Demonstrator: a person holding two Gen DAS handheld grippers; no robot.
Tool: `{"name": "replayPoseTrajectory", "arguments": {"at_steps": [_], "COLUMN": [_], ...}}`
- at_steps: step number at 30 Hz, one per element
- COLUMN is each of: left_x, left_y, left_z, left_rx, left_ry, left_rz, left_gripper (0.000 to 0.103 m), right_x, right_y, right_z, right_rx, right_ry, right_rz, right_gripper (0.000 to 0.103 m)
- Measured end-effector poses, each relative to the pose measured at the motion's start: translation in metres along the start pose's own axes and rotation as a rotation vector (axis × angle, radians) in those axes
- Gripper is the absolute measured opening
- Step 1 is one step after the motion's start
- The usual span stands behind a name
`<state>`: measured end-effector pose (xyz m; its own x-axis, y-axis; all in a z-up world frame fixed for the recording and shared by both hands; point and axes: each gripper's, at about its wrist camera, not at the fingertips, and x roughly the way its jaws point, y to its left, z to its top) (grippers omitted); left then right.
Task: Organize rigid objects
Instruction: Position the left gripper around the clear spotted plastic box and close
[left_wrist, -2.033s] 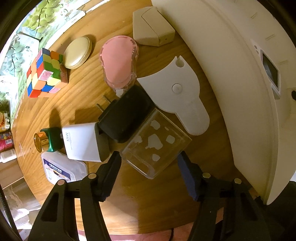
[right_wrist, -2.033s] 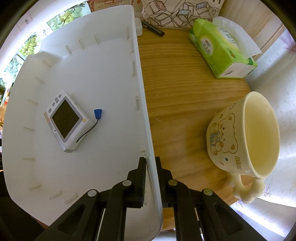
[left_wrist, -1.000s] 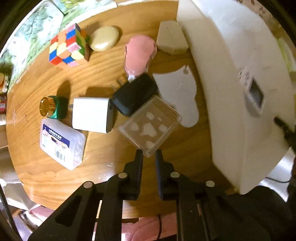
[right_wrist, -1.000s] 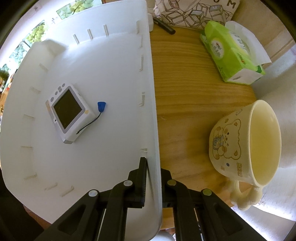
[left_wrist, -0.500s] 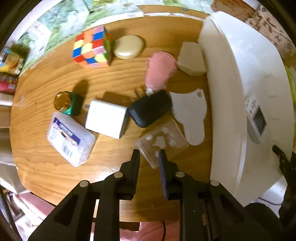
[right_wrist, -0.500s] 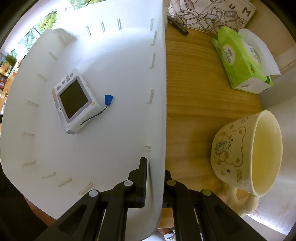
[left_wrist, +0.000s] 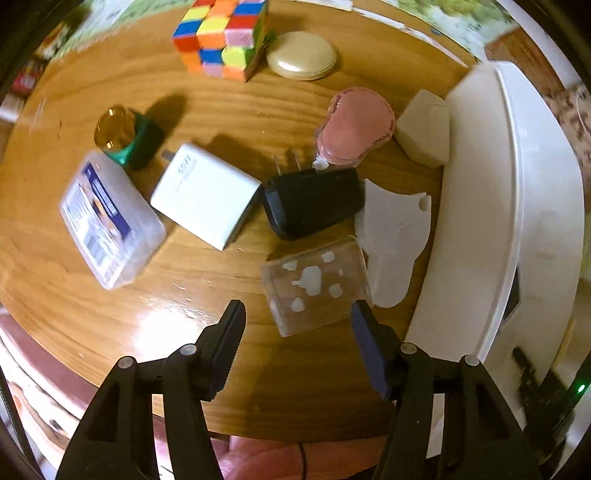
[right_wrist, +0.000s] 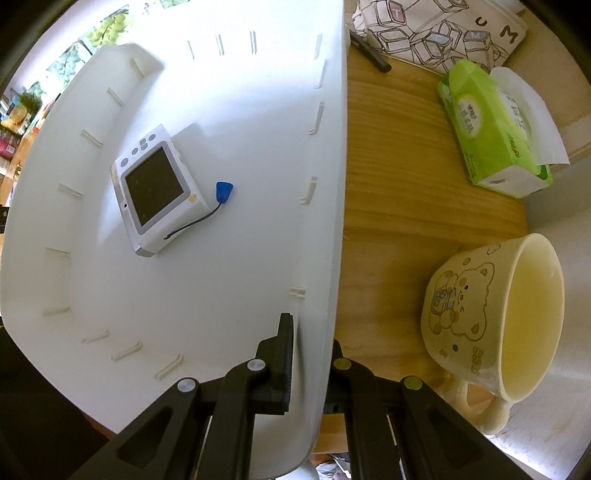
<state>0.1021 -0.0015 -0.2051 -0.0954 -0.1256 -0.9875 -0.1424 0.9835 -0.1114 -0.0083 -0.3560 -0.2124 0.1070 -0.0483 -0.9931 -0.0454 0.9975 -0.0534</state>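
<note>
My left hand-held gripper (left_wrist: 297, 319) hangs over the round wooden worktop (left_wrist: 229, 107), its jaws just spread apart and empty, the clear square plastic box with white cloud-like shapes (left_wrist: 314, 284) lying just ahead of the fingertips, untouched. That box is see-through, flat-topped and tilted askew, one edge over a flat white plastic cut-out piece (left_wrist: 395, 240). Beside it lie a black plug adapter with two metal prongs (left_wrist: 314, 208) and a white charger block (left_wrist: 205, 195) whose small grey print is too blurred to read. A frosted rectangular case with a blue-and-white label (left_wrist: 109, 219) carries a barcode; its text is illegible. Further off sit a green bottle with a gold cap (left_wrist: 127, 136), a multicoloured puzzle cube (left_wrist: 221, 37), a cream oval compact (left_wrist: 301, 55), a pink ridged container (left_wrist: 354, 127) and a beige wedge-shaped block (left_wrist: 424, 129).

My right hand-held gripper (right_wrist: 312, 354) is clenched on the rim of the large white plastic tray (right_wrist: 221, 110), which holds a small white screen device with a blue-tipped cord (right_wrist: 157, 194). Nearby stand a cream bear-print mug (right_wrist: 491, 317) and a green tissue pack (right_wrist: 491, 125), lettering unclear.
</note>
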Motion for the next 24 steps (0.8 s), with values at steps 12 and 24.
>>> {"name": "replayPoseTrajectory", "arguments": {"at_steps": [12,24], "left_x": [0.023,0.062], "left_y": [0.013,0.011], "left_z": [0.008,0.03], "left_rx": [-0.14,-0.173], "left_ry": [0.009,0.044], "left_rz": [-0.107,-0.072], "left_gripper": [0.079,0.071], "right_x": [0.005,0.004], "right_y": [0.007,0.005], "right_z": [0.003,0.004], "right_rx": [-0.033,-0.052], "right_ry": [0.021,0.032], "right_rz": [0.008,0.016], "right_gripper": [0.006,0.006]}}
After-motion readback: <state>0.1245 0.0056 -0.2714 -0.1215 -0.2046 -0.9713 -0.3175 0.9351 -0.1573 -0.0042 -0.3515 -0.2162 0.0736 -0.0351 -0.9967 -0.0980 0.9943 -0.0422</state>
